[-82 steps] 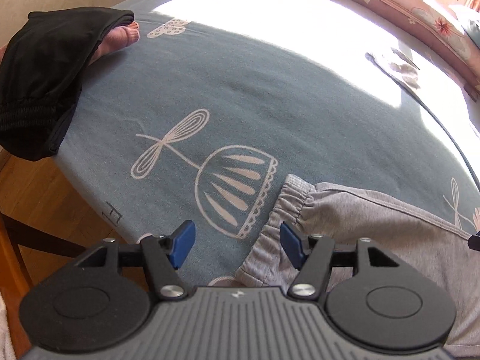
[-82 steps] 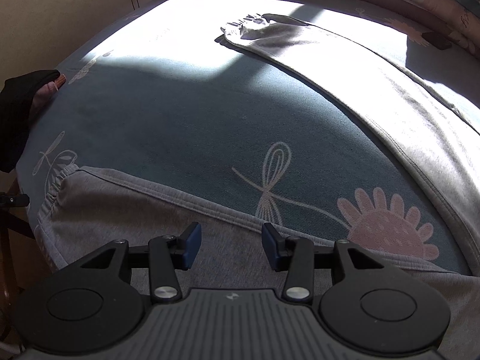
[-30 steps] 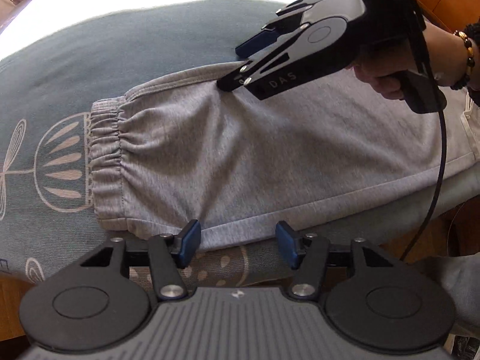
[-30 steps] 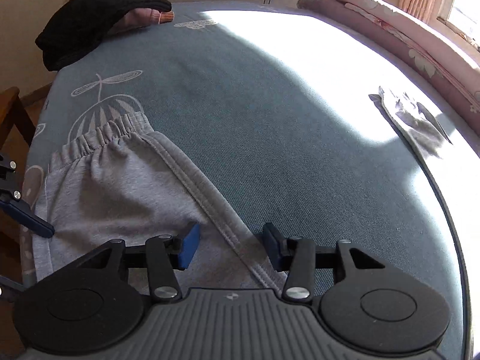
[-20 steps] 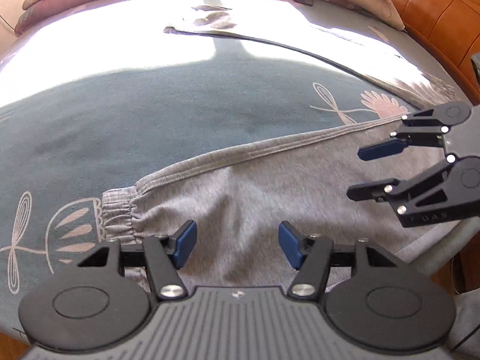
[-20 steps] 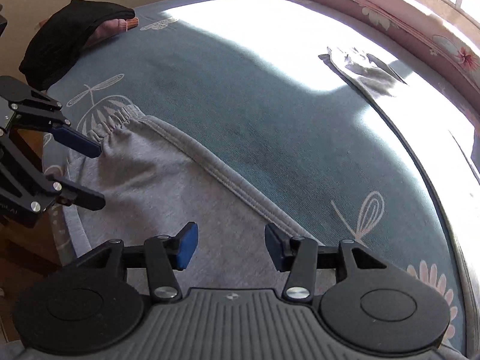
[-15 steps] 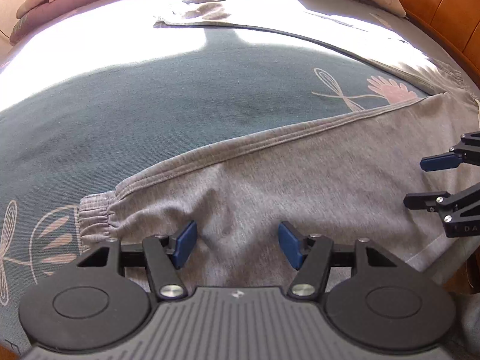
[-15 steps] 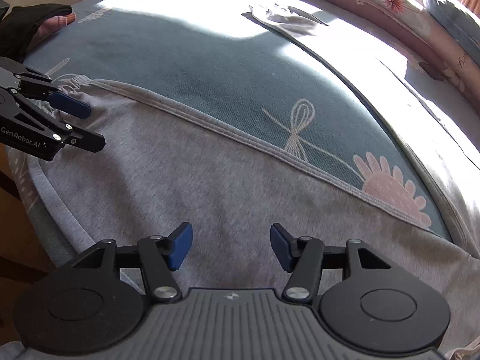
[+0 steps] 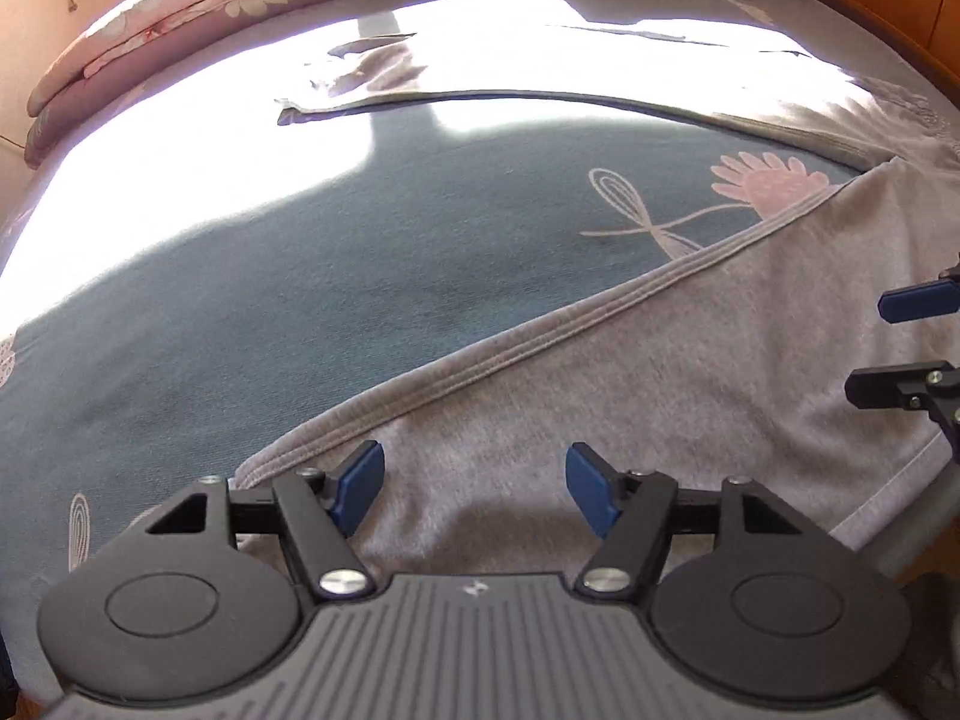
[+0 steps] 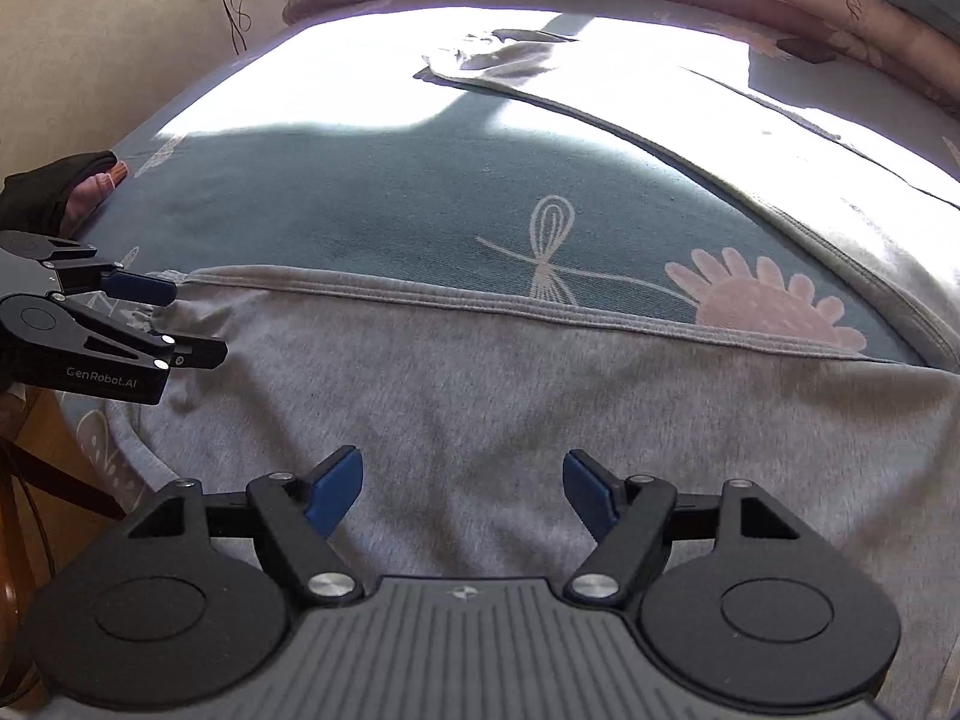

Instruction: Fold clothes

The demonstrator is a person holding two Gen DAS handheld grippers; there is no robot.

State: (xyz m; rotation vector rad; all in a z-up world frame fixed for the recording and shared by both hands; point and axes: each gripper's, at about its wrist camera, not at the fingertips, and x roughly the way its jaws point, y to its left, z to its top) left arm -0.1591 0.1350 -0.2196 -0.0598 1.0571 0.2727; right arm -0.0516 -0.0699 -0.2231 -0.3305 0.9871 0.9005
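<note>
**Grey trousers spread on the bed, both grippers above them**

The grey trousers (image 9: 690, 372) lie flat across the near side of the bed (image 9: 360, 276), one leg running along the bed's near edge and the other stretching off into the sunlit far part of the blue patterned sheet (image 10: 420, 204). A stitched seam (image 10: 480, 303) marks the upper border of the near leg, just below a printed pink flower (image 10: 774, 300) and a whisk-like motif.

The left gripper (image 9: 474, 480) hangs over the near leg close to its seam, jaws apart and opening, blue pads clear of the cloth (nothing is pinched between them). The right gripper (image 10: 462, 489) hovers over the broad grey fabric farther along the same leg, its jaws likewise apart and opening, with only flat cloth below.

Each gripper shows at the rim of the other's view, side-on and open. At the bed's far left corner sits a dark bundle (image 10: 42, 192) with something pinkish under it; I cannot tell what it is. A rolled pink quilt (image 9: 252, 0) lines the far edge.
</note>
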